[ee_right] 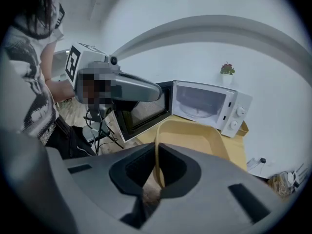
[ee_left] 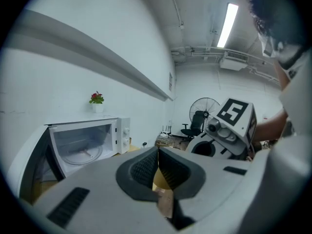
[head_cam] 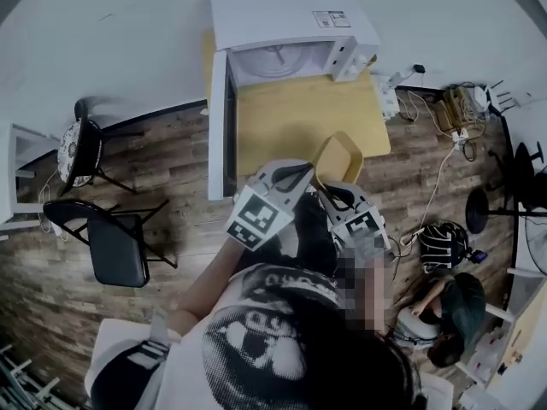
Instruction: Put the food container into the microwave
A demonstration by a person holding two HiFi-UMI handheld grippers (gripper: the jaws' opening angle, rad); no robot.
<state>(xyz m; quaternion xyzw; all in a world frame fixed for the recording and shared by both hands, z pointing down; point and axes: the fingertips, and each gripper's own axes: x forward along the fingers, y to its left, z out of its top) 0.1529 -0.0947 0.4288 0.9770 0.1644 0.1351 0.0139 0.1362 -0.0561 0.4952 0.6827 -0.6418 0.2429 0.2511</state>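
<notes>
The left gripper (ee_left: pixel 158 165) and right gripper (ee_right: pixel 157 170) pinch the rim of the container (head_cam: pixel 338 157); this thin hold may slip before the microwave (head_cam: pixel 291 22) at 12 o'clock.

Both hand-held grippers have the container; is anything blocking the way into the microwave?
Nothing visible. The microwave stands with its door swung open, only the turntable inside, and the table between it and the food container is bare.
</notes>
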